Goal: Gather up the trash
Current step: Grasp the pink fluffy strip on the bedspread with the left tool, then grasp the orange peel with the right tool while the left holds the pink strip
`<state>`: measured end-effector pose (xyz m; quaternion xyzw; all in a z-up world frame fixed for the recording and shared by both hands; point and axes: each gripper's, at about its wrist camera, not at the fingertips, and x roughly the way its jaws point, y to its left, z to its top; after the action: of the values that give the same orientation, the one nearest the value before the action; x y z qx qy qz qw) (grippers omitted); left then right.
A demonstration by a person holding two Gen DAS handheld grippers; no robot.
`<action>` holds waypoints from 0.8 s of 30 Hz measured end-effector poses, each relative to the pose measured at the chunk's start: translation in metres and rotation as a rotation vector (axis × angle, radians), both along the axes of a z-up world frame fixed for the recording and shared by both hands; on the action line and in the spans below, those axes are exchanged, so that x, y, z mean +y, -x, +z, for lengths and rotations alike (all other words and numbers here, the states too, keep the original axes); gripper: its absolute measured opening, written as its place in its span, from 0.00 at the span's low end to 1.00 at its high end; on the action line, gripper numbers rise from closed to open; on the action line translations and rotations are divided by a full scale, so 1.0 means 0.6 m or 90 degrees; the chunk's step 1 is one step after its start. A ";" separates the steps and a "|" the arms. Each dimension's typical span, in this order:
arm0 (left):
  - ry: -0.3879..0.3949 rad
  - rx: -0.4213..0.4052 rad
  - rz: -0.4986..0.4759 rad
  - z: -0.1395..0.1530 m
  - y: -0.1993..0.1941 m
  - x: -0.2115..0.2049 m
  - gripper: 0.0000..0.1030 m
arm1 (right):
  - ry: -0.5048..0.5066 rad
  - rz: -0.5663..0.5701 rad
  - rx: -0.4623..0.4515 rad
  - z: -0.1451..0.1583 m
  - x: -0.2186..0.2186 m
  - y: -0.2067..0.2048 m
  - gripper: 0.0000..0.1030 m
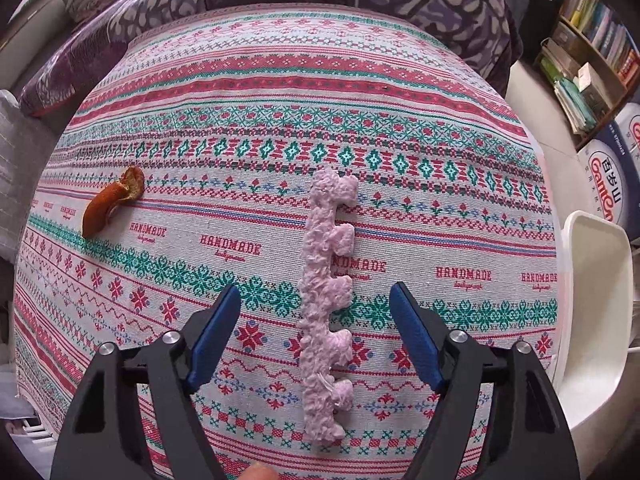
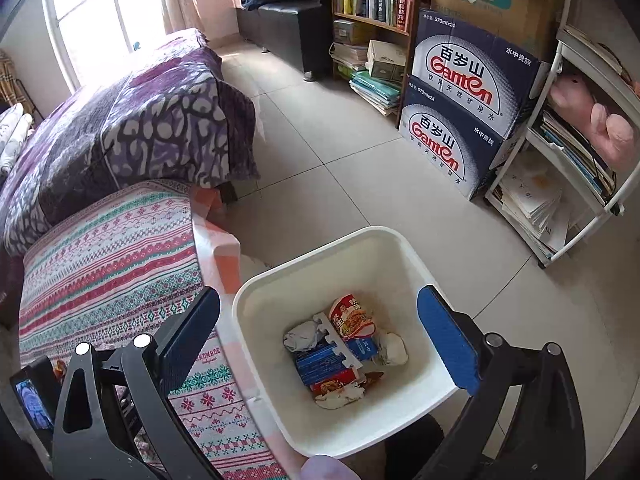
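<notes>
A pink fuzzy foam strip (image 1: 326, 300) with notched tabs lies lengthwise on the patterned tablecloth (image 1: 280, 120). My left gripper (image 1: 314, 292) hangs over it, open, one blue pad on each side with cloth showing between pads and strip. An orange peel (image 1: 114, 204) lies on the cloth at the far left. In the right wrist view my right gripper (image 2: 320, 295) stands open above the white trash bin (image 2: 400, 264), nothing between its fingers. Inside the bin lie snack wrappers (image 2: 352, 316), crumpled paper (image 2: 394, 350), a blue box (image 2: 320, 364) and a white notched strip.
The bin (image 1: 600, 300) stands on the tiled floor (image 2: 340, 160) by the table's right edge. Behind the table is a purple blanket-covered couch (image 2: 140, 128). Stacked water cartons (image 2: 468, 92), a bookshelf (image 2: 372, 0) and a white shelf cart (image 2: 560, 184) line the wall.
</notes>
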<state>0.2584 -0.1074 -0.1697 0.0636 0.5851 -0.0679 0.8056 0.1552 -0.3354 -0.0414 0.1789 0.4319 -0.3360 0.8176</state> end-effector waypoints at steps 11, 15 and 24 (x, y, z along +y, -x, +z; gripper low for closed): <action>0.020 -0.008 -0.033 0.021 -0.001 0.035 0.23 | 0.006 0.032 0.029 -0.026 0.053 -0.043 0.92; 0.051 -0.037 -0.010 0.069 -0.002 0.093 0.23 | 0.013 0.052 0.042 -0.040 0.080 -0.061 0.92; 0.078 -0.174 0.133 0.227 -0.013 0.310 0.23 | 0.006 0.142 0.100 -0.110 0.205 -0.119 0.92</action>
<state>0.2664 0.0785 -0.0333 -0.0384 0.4681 -0.0101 0.8828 0.2269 -0.2127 -0.1077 0.0993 0.5106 -0.2580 0.8142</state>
